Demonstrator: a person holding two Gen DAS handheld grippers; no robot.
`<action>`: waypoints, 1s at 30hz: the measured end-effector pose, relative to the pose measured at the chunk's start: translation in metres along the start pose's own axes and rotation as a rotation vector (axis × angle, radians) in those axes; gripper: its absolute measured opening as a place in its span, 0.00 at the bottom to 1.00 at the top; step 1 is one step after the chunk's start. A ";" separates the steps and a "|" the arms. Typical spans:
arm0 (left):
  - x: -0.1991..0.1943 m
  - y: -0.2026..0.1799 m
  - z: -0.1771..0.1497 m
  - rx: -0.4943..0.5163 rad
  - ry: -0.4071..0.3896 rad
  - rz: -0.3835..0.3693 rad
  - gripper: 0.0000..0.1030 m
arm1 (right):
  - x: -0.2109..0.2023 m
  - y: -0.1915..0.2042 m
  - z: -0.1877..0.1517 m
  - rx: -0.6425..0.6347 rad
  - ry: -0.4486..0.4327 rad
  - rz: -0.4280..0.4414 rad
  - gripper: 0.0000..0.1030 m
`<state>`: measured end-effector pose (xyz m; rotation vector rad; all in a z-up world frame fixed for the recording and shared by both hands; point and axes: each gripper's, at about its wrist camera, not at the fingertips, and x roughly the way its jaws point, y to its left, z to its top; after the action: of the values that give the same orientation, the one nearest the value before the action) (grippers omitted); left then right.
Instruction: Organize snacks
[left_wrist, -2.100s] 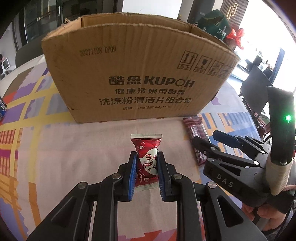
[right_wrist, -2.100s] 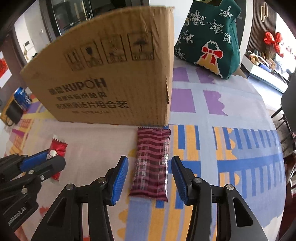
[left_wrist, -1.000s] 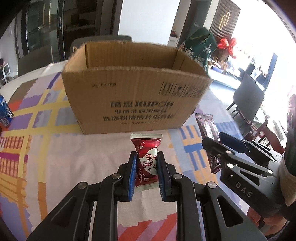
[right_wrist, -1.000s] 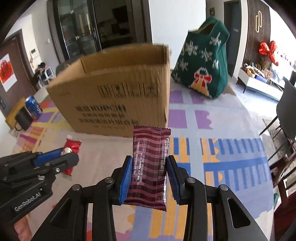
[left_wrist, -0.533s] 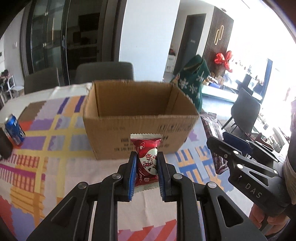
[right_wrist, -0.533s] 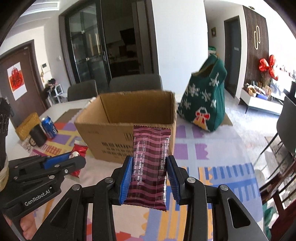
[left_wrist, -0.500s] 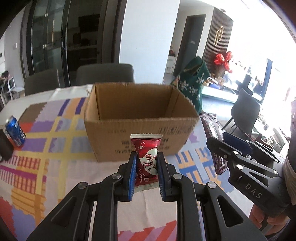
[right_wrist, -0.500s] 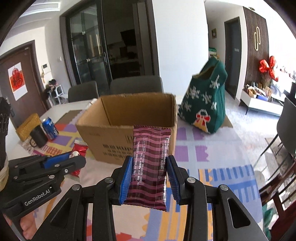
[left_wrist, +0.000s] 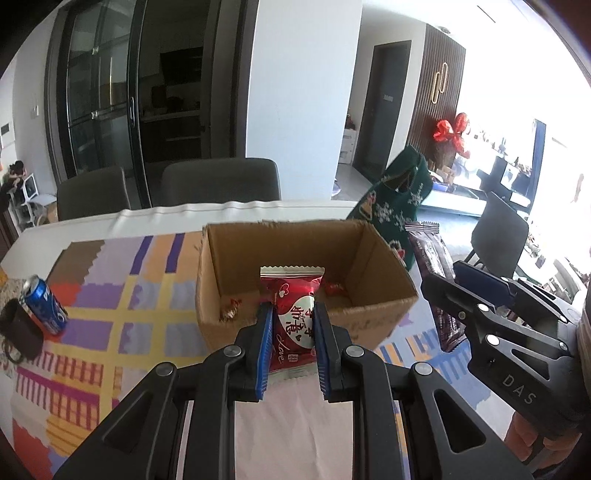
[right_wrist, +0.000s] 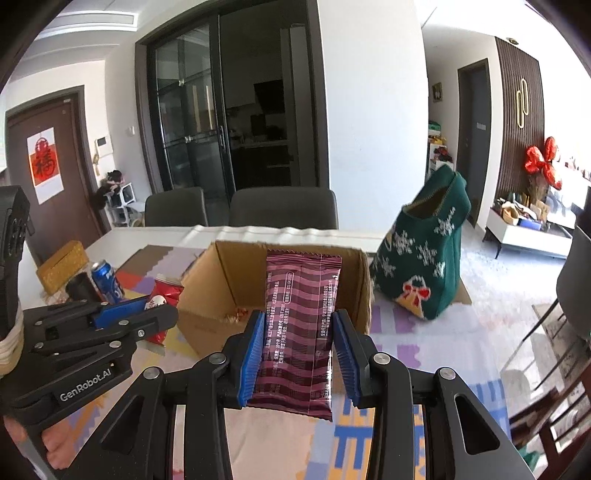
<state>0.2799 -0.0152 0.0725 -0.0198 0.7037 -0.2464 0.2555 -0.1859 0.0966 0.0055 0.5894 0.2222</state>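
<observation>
My left tool (left_wrist: 291, 334) is clamped on the red snack packet (left_wrist: 293, 321), my right tool (right_wrist: 299, 354) on the striped maroon bar (right_wrist: 301, 317); I hold both raised before the open cardboard box (left_wrist: 218, 258), whose near rim I judge they can cross, with free floor inside.

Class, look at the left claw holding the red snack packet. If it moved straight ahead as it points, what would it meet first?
Probably the near wall of the cardboard box, just ahead of the left claw and its red packet, though depth is uncertain.
</observation>
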 end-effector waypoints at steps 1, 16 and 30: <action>0.002 0.002 0.003 0.001 0.001 0.000 0.21 | 0.002 0.001 0.003 -0.002 0.001 0.002 0.38; 0.067 0.017 0.045 0.014 0.106 0.010 0.22 | 0.067 -0.004 0.045 -0.010 0.082 0.014 0.38; 0.040 0.023 0.028 0.004 0.036 0.105 0.61 | 0.072 -0.008 0.034 -0.005 0.088 -0.064 0.68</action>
<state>0.3326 -0.0037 0.0662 0.0252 0.7383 -0.1473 0.3340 -0.1764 0.0852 -0.0281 0.6755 0.1622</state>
